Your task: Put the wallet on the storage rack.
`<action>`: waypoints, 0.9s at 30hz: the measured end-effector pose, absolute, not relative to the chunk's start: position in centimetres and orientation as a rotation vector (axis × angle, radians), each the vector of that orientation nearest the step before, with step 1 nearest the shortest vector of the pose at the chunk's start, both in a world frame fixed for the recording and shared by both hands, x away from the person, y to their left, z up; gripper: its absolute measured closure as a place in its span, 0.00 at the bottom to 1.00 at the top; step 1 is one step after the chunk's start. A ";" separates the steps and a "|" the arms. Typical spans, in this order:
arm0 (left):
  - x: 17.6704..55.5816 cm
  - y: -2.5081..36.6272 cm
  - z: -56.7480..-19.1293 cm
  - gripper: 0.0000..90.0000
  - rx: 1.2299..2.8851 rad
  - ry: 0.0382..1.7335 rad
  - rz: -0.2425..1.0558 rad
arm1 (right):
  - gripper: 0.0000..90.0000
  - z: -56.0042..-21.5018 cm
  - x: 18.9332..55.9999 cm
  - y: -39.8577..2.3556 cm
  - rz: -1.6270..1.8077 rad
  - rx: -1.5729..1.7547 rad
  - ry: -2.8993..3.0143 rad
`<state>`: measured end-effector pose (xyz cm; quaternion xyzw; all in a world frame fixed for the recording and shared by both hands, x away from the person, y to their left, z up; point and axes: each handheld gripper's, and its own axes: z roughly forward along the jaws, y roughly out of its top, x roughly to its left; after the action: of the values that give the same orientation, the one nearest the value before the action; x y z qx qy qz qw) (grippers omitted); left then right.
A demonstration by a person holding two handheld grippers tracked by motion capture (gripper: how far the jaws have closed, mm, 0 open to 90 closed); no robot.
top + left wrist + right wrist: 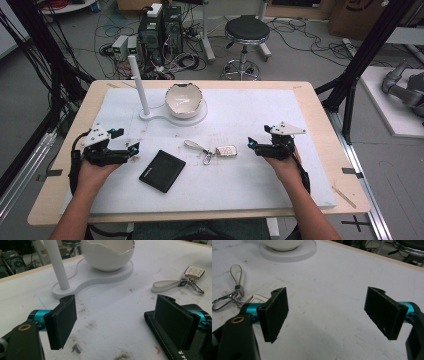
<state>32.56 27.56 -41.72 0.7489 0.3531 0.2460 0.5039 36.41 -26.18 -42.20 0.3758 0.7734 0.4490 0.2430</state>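
White foam sheeting is covering the counter (280, 107) in the high view, where a black wallet (162, 170) and a key fob (226, 151) are lying near the front edge's middle, between the left gripper (134, 149) and right gripper (250, 142). In the left gripper view, the jaws are standing wide with nothing between them, the wallet (162, 335) lying beneath the right-hand one. In the right gripper view, the jaws are gaping wide and empty, the key fob (258, 298) sitting behind the left-hand one.

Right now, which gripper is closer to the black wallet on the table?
Left. The left gripper sits just off the black wallet's upper left corner, jaws open. The right gripper is farther off on the wallet's other side, beyond the car key, jaws open too.
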 end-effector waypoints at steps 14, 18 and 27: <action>31.3 28.7 -41.8 0.20 1.795 0.877 0.616 | 0.22 -41.3 37.5 -23.2 1.261 0.961 2.171; 30.6 29.4 -41.8 0.20 1.790 0.887 0.625 | 0.22 -41.1 37.8 -21.9 1.261 0.926 2.202; 28.8 31.0 -42.1 0.20 1.773 0.919 0.641 | 0.22 -40.8 38.6 -17.6 1.307 0.814 2.282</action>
<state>28.77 31.00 -42.12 0.7328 0.3799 0.2650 0.4985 38.59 -17.56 -40.78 0.2901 0.8134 0.4658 0.1929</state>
